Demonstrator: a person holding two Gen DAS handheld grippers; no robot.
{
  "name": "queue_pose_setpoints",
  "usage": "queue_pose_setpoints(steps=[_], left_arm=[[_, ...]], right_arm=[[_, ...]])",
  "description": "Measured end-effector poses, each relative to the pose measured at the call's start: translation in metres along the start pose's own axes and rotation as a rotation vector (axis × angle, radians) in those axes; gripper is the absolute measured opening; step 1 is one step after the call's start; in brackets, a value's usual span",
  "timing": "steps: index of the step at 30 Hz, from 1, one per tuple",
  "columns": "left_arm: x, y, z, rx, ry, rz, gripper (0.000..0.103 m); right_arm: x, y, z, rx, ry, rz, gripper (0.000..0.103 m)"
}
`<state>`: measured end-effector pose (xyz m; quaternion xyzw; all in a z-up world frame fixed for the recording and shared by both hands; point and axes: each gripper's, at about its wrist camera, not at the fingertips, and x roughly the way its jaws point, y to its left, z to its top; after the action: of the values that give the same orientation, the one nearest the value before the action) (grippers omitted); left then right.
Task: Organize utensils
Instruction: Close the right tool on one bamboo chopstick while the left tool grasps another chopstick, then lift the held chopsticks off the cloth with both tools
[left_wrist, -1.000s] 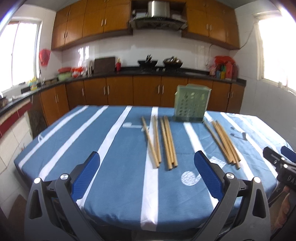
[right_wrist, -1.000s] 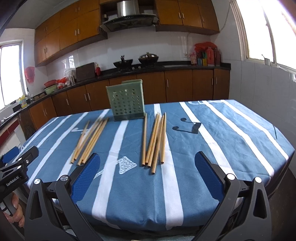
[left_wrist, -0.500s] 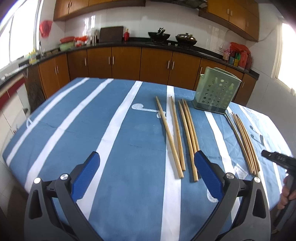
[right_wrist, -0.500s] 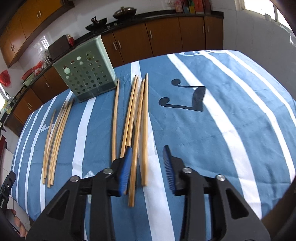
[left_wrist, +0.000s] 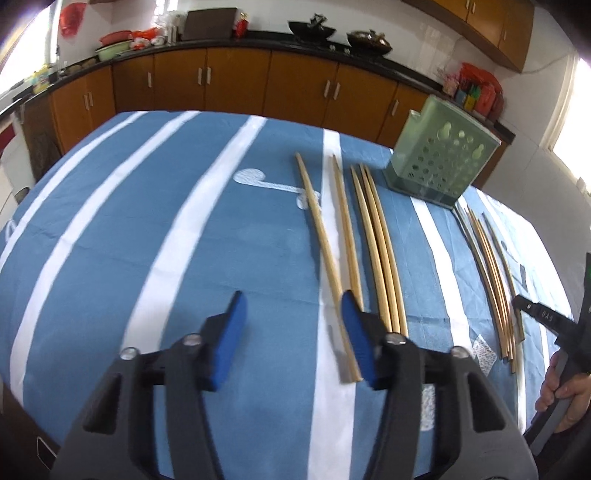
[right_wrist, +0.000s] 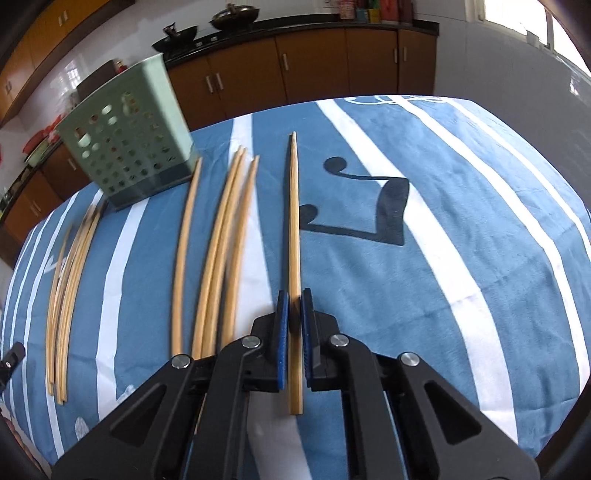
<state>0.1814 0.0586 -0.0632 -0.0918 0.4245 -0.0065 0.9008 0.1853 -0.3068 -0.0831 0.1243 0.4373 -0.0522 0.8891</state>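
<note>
Wooden chopsticks lie in two groups on a blue striped tablecloth (left_wrist: 110, 236). In the right wrist view my right gripper (right_wrist: 294, 314) is shut on one chopstick (right_wrist: 293, 221), which points straight ahead and casts a dark shadow on the cloth. Several more chopsticks (right_wrist: 221, 236) lie to its left. A green perforated holder (right_wrist: 129, 136) stands at the far left. In the left wrist view my left gripper (left_wrist: 291, 325) is open low over the cloth, its right pad beside the near ends of several chopsticks (left_wrist: 354, 243). The holder (left_wrist: 439, 158) stands at the far right there.
A second chopstick group lies right of the holder (left_wrist: 495, 284), seen at the left in the right wrist view (right_wrist: 66, 280). The other gripper and hand show at the right edge (left_wrist: 557, 332). Kitchen cabinets (left_wrist: 229, 81) run behind the table.
Both grippers moved forward and down over the table. My right gripper closed on one chopstick. My left gripper narrowed its opening beside the left chopstick group.
</note>
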Motion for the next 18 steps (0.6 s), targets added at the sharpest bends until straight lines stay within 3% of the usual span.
queue_pose_setpoints(steps=[3, 8, 13, 18], left_arm=[[0.017, -0.007, 0.007, 0.006, 0.047, -0.024, 0.039], [0.035, -0.019, 0.014, 0.032, 0.089, -0.047, 0.036], [0.046, -0.022, 0.021, 0.057, 0.100, -0.018, 0.013], [0.054, -0.018, 0.031, 0.066, 0.096, -0.017, 0.008]], right_arm=[[0.001, 0.001, 0.002, -0.024, -0.007, -0.007, 0.008], [0.007, 0.004, 0.008, -0.043, -0.009, 0.000, 0.008], [0.008, 0.005, 0.010, -0.048, -0.005, 0.005, 0.008], [0.013, 0.007, 0.014, -0.063, -0.003, 0.004, 0.008]])
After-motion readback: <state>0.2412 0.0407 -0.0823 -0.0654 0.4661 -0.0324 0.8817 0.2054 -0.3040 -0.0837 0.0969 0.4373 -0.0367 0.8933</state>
